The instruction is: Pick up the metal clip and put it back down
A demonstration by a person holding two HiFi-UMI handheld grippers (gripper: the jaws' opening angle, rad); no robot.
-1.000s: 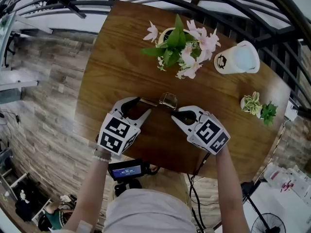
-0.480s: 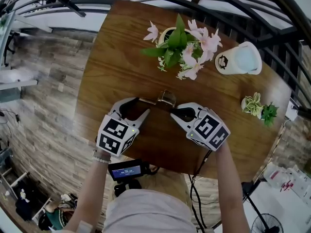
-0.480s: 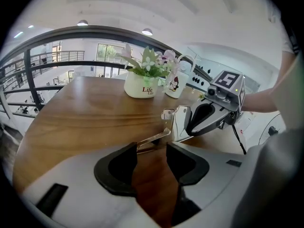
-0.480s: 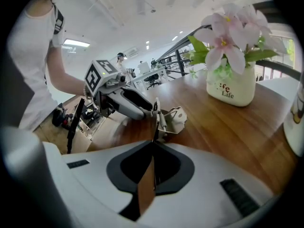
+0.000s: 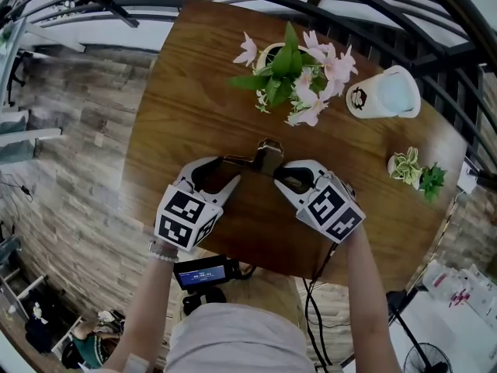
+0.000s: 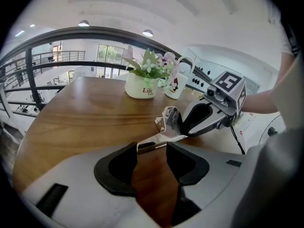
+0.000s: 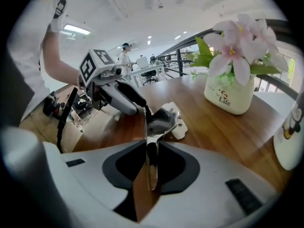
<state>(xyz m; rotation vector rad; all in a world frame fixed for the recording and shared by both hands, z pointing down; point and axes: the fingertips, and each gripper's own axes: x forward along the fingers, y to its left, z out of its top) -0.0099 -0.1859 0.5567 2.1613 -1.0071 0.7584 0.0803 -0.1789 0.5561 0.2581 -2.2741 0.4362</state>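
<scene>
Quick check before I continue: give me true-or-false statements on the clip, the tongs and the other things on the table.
The silver metal clip sits between the left gripper and the right gripper. True.
A clip handle stands between the right gripper's tongs. True; they have just been opening.
The left gripper's tongs are pressed together. False: they stand apart.
The white flower pot with pink flowers lies tipped over. False: it stands upright.
The white cartoon-print mug stands between the grippers. False: it stands beyond them, by the flower pot.
</scene>
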